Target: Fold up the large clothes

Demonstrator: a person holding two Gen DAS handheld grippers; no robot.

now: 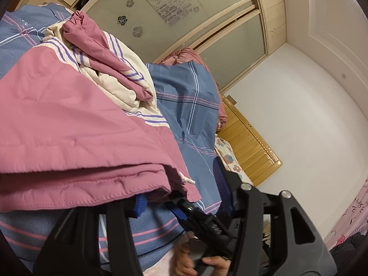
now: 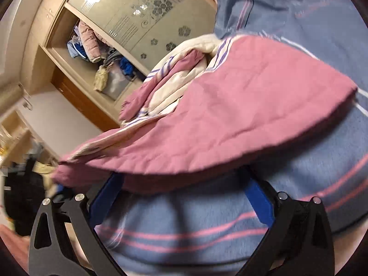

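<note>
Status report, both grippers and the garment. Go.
Left gripper fingers under pink garment hem, grip unclear. Right gripper open, fingertips under its edge. Blue striped bedding beneath; nothing blocking.

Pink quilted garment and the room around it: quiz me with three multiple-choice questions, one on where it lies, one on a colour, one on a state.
1. What does the pink garment lie on?
A a wooden floor
B blue striped bedding
C a chair

2. What colour are the thin lines on its cream band?
A green
B black
C purple

3. How is the wardrobe in the right wrist view?
A slid open, clothes showing
B fully shut
C open but bare

Answers:
1 B: the bedding shows around and beneath it.
2 C: purple lines cross the cream.
3 A: piled clothes sit on the shelf beside the frosted door.
</note>
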